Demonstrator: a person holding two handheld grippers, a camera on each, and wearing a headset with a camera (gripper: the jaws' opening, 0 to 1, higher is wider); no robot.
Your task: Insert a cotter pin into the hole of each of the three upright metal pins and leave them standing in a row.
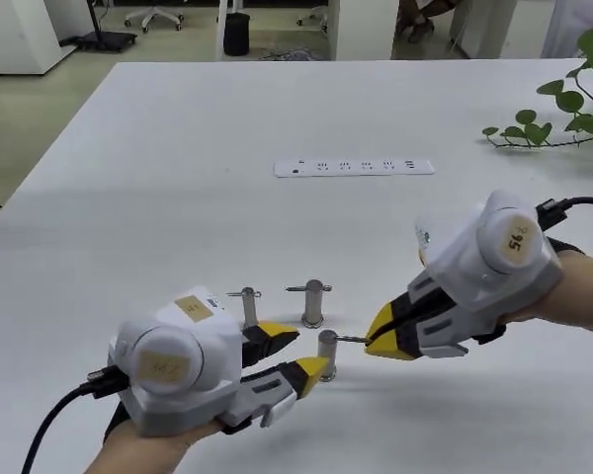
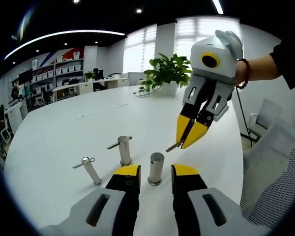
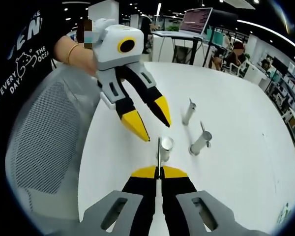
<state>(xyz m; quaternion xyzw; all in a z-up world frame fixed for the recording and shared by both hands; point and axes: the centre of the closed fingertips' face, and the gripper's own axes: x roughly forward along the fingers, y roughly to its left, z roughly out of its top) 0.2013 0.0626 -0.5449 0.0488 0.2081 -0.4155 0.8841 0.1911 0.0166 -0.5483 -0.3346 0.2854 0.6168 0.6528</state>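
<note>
Right claw (image 1: 381, 341) closed on a cotter pin (image 1: 354, 339) whose tip reaches the top of the nearest, unfitted metal pin (image 1: 327, 354) on the counter (image 1: 277, 197), left claw (image 1: 301, 353) open just beside it; a misaligned push would likely topple the ungripped pin

the left gripper (image 1: 298, 351) sits low and near the body, cradled from beneath by the left hand (image 1: 143, 452), its two yellow-tipped jaws spread apart and pointing forward and to the right. the right gripper (image 1: 381, 342) reaches in from the right on an outstretched right forearm (image 1: 585, 288), angled down towards the left one, jaws closed together on a thin cotter pin (image 1: 354, 339). the two grippers' tips are near each other, not touching.
</note>
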